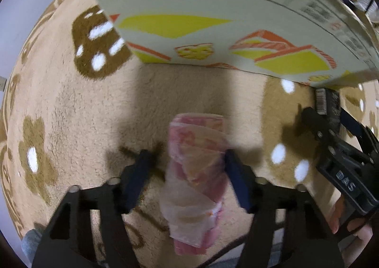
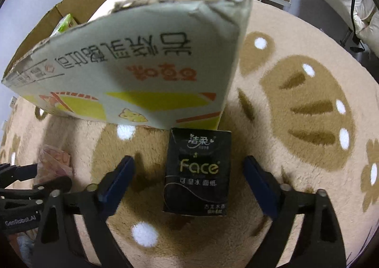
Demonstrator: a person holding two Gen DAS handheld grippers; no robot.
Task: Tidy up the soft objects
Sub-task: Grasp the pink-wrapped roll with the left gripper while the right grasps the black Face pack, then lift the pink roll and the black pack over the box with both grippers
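The black tissue pack (image 2: 197, 172) carries the most legible print: the brand "洁柔" in white near its top, "Face" in large yellowish letters across the middle, and "可湿水面纸" in white just below — a smaller line at the lower right corner is too fine to read. The cardboard box (image 2: 142, 73) shows big dark characters printed upside down in the right wrist view (I cannot read them with confidence), an orange logo beneath them, also inverted, and rows of small blurred print. On the left gripper's body (image 2: 20, 222) stands "GenRobot.AI". In the left wrist view the right gripper's housing (image 1: 345, 182) bears "DAS".
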